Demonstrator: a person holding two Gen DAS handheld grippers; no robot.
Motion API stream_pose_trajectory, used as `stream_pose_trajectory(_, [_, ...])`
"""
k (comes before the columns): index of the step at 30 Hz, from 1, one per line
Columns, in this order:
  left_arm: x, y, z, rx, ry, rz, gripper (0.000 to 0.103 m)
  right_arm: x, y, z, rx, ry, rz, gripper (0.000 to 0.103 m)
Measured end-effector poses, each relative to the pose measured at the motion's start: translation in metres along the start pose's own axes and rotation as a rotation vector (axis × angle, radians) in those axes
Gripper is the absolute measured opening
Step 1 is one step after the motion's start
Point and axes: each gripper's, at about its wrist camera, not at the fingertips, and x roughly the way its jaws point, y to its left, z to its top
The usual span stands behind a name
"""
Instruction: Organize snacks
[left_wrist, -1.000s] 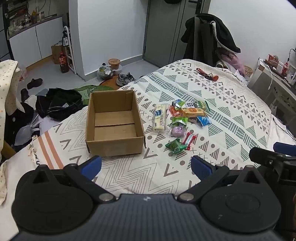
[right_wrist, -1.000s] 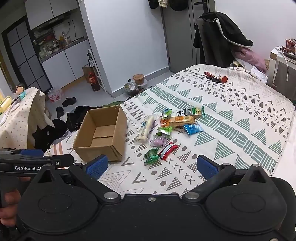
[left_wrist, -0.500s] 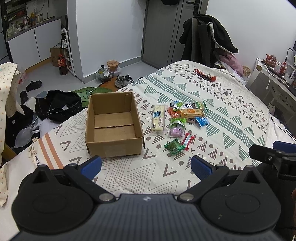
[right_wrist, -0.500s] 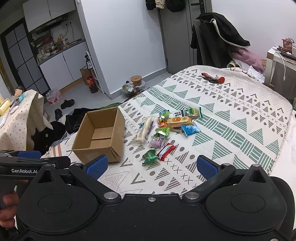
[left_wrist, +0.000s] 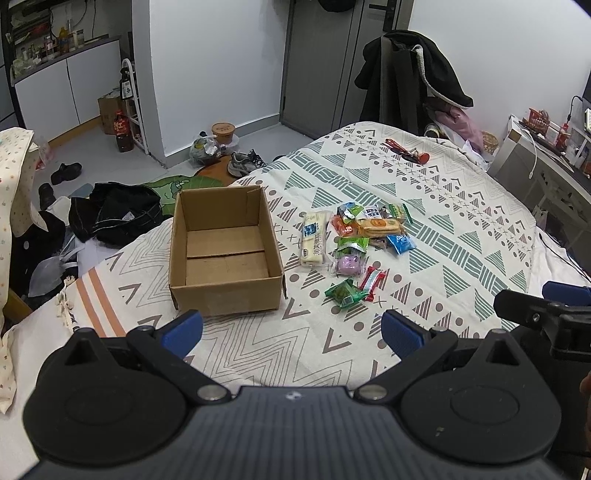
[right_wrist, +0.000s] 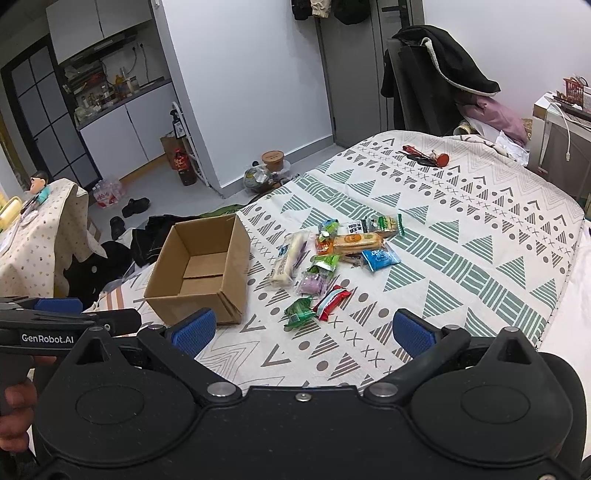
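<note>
**Both claws spread wide over a bed of loose snacks**

The left claw (left_wrist: 291, 328) sits at the bottom of its frame with blue pads far apart and nothing between them; the right claw (right_wrist: 303, 328) is likewise released and bare. Both hang above the patterned bed cover (left_wrist: 461, 229), well short of the goods.

The cardboard box (left_wrist: 225, 254) stands open and bare-floored left of centre in the left view. Just to its right lies the snack pile (left_wrist: 354, 240): a long cream bar (left_wrist: 314, 243) with blue print too small to read, an orange biscuit pack (left_wrist: 380, 226), a blue packet (left_wrist: 400, 242), a purple sweet (left_wrist: 349, 266), a red stick (left_wrist: 373, 278) and a green packet (left_wrist: 345, 292) nearest the camera.

Only the right view carries readable writing: "GenRobot.AI" on the other handle (right_wrist: 48, 338) at lower left, above a hand (right_wrist: 14, 417) at the frame's edge. It also shows a kitchen counter (right_wrist: 122, 96) with bottles at upper left. The left view alone shows sneakers (left_wrist: 245, 164) on the floor and a desk (left_wrist: 546, 147) at right.
</note>
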Motion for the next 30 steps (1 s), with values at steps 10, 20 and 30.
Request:
stream_pose_trajectory(10, [0.0002,-0.0008,-0.0007,0.001,-0.003,0.001,0.102,0.0005,-0.0012,0.001,-0.002,-0.001,0.001,0.103])
stream_pose_trajectory(20, [-0.0002,-0.0022,-0.0019,0.003,-0.009,-0.001,0.102,-0.0015,-0.0027,0.0019,0.002,-0.008,0.007,0.103])
stream_pose_trajectory(30, [0.006,-0.0027,-0.0008,-0.008,-0.002,-0.008,0.102,0.0059,-0.004,-0.0003,0.017,0.0,0.009,0.103])
